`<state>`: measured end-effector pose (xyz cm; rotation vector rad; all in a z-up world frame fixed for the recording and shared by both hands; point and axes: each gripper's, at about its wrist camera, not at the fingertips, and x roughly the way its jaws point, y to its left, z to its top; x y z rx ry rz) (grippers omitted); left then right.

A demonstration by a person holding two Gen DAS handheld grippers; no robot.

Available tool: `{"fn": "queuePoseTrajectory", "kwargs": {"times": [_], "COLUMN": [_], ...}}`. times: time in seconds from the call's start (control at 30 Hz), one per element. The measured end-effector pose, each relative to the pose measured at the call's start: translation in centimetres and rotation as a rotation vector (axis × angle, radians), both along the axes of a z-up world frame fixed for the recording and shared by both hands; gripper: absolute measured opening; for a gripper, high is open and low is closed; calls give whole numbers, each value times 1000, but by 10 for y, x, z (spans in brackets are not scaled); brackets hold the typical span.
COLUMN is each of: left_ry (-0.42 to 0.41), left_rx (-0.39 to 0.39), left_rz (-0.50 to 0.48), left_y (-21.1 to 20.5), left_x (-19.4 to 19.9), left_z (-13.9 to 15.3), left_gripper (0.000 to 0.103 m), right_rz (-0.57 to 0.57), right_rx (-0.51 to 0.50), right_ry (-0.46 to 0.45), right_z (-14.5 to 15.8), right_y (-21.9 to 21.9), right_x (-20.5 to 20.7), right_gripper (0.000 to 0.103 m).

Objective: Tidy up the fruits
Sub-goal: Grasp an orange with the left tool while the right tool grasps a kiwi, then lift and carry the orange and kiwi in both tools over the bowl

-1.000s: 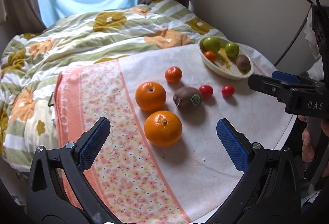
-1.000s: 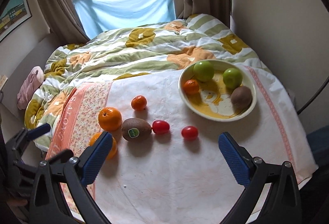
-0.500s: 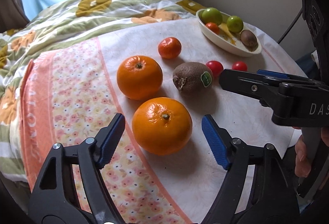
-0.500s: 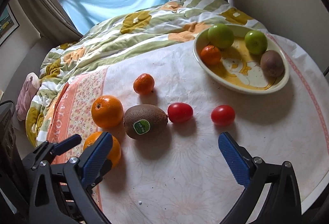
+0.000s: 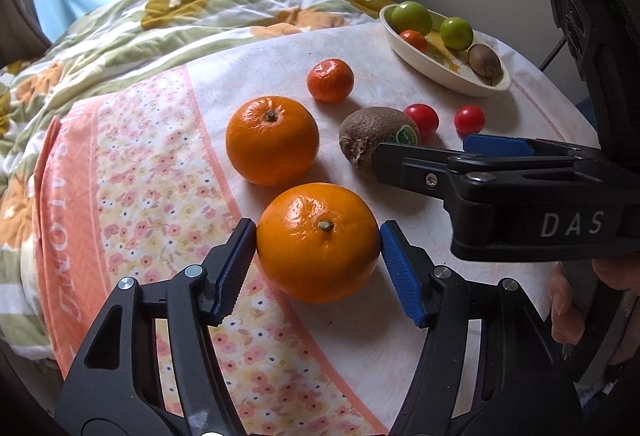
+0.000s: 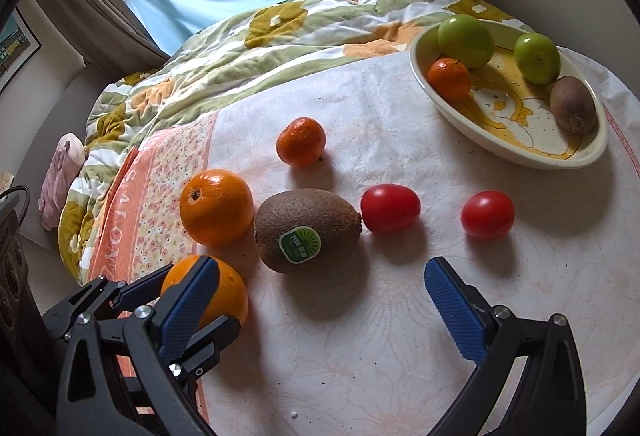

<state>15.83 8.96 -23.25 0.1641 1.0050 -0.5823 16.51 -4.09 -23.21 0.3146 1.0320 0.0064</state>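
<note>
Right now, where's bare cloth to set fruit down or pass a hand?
Free: white cloth nearer than the tomatoes, ahead of the right gripper. Some room mid-bowl. Crowded: the near orange held by the left gripper, the far orange, the kiwi.

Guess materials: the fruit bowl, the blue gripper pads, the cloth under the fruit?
Bowl: likely glazed ceramic, possibly melamine; cream rim with soft sheen, printed yellow figure inside.
Blue pads on the left gripper: probably rubber or soft plastic; matte, finely ribbed face, pressed against the orange.
Cloth: woven fabric, matte, creased, with a faint floral print and a pink flowered band.
</note>
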Motion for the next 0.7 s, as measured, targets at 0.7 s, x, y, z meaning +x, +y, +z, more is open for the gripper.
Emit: {"fn": "queuePoseTrajectory", "kwargs": {"times": [0.7], "left_ry": [16], "left_rx": [4], "left_rz": [93], "left_y": [34], "left_x": [-3], "left_z": [0], "left_gripper": [67], "right_rz": [82], "right_rx": [-43], "right_ry": [-3], "right_z": [-18], "right_y": [18], "right_x": [25], "right_gripper": [78]}}
